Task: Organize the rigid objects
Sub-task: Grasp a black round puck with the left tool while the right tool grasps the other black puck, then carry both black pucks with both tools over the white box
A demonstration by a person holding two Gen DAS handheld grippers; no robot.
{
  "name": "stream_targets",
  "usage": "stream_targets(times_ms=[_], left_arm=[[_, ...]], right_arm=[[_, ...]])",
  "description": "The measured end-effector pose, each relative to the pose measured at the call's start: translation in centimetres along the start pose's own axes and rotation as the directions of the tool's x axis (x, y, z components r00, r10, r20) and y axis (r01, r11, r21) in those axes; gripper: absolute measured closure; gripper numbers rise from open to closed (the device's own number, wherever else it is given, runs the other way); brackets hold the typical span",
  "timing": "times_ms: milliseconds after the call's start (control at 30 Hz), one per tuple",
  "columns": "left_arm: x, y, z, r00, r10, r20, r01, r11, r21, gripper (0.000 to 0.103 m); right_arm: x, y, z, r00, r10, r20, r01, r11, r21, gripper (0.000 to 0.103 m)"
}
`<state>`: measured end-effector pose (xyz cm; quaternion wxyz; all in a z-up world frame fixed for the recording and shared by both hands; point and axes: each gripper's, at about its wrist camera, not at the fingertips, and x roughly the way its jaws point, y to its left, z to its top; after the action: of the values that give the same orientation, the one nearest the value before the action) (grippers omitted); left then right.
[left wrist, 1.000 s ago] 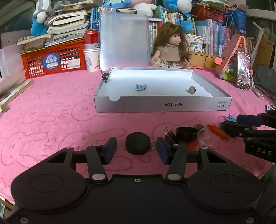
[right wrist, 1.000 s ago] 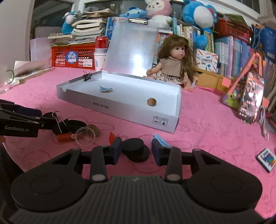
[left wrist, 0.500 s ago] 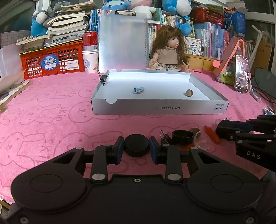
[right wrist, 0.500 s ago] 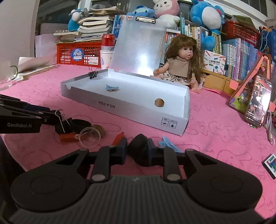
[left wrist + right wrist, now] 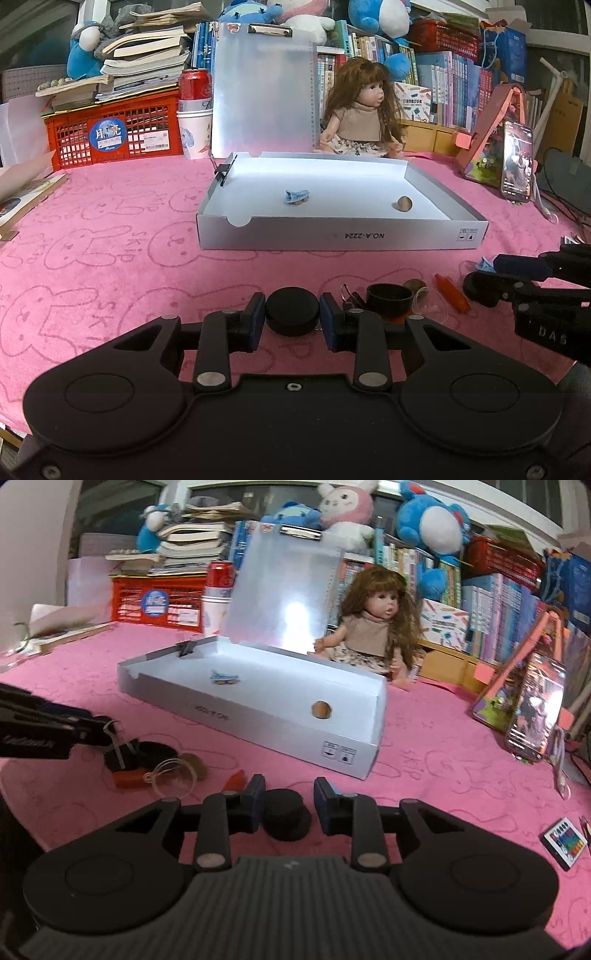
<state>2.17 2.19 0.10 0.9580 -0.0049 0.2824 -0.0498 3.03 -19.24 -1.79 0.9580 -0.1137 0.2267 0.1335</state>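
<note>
My left gripper is shut on a black round disc resting on the pink cloth, one pad against each side. My right gripper has a black stepped cap between its jaws. Those jaws are opening, and a small gap shows at the right pad. The open white box stands beyond, holding a blue clip and a brown nut. The right gripper also shows at the right edge of the left wrist view.
Between the grippers lie a black ring, a binder clip, a clear round lid, a red stick and another brown nut. A doll, a phone and a red crate stand behind. A small remote lies at right.
The left jaws closed in from a wide stance onto the black disc. The right jaws pinched the black cap half a second ago and have since spread apart.
</note>
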Motion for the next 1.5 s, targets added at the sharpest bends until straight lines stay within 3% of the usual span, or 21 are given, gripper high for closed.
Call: stream_targets(times_ms=[533, 567, 600, 1067, 1500], left_arm=[[0.1, -0.1, 0.1, 1.0, -0.002, -0.005, 0.002, 1.0, -0.003, 0.073], [0.1, -0.2, 0.1, 1.0, -0.002, -0.006, 0.002, 1.0, -0.004, 0.073], [0.2, -0.2, 0.1, 1.0, -0.003, -0.007, 0.003, 1.0, -0.005, 0.073], [0.4, -0.1, 1.5, 1.0, -0.016, -0.017, 0.016, 0.999, -0.037, 0.073], [1.7, -0.8, 7.2, 0.999, -0.04, -0.026, 0.039, 0.998, -0.044, 0.073]], right_arm=[[1.7, 0.8, -0.1, 0.999, 0.019, -0.035, -0.019, 1.0, -0.016, 0.045], [1.7, 0.7, -0.1, 0.999, 0.021, -0.037, -0.021, 1.0, -0.006, 0.06], [1.7, 0.6, 0.0, 0.999, 0.024, -0.037, -0.024, 1.0, 0.006, 0.066], [1.2, -0.3, 1.2, 0.999, 0.027, -0.018, -0.026, 0.997, 0.068, 0.066], [2.0, -2.1, 5.0, 1.0, 0.029, 0.005, -0.03, 0.985, 0.167, 0.066]])
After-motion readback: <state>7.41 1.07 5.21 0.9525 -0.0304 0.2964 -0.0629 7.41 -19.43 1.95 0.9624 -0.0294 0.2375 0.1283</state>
